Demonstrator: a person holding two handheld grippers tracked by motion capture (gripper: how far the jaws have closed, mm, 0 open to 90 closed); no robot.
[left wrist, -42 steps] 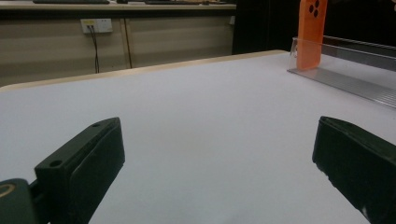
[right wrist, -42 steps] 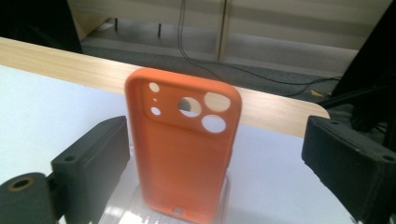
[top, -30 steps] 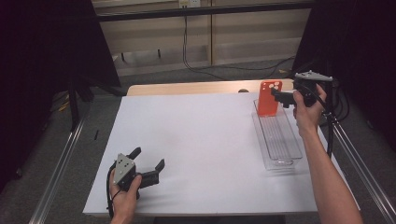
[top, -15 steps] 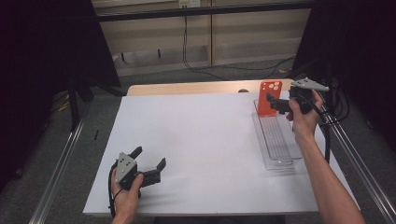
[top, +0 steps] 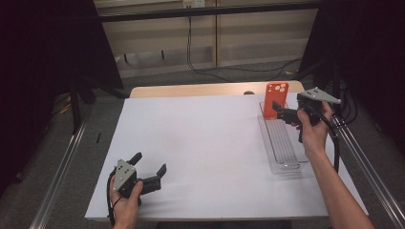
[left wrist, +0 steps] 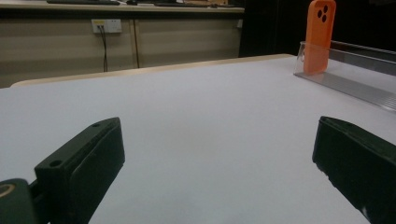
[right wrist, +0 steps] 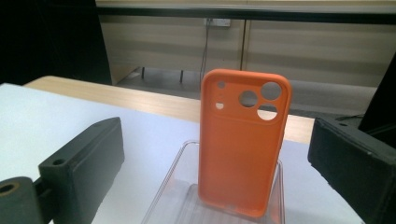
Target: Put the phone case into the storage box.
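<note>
Right gripper (top: pixel 281 114): jaws spread wide, having just been opening, with nothing pressed between them; in the right gripper view the two black jaws stood well apart on either side of the orange phone case (right wrist: pixel 243 142), clear of its edges and touching nothing. The case stood upright at the far end of the clear slotted rack (top: pixel 282 143), camera cut-outs uppermost (its lower edge seated in the rack, as far as the right gripper view showed). Judged progress: the case appeared already placed and let go, so the standing-up step looked done; what remained seemed only to draw the right gripper back without knocking the case over. Rest of the rack: no other item seen in its slots. Left gripper (top: pixel 149 172): jaws likewise parted and holding nothing, resting low on the white table (top: pixel 200 143) near the person's front-left corner, well apart from rack and case; in the left gripper view the case showed far off at the upper right. Beyond the table: a wooden edge, dark curtains, a wall socket with cables.
</note>
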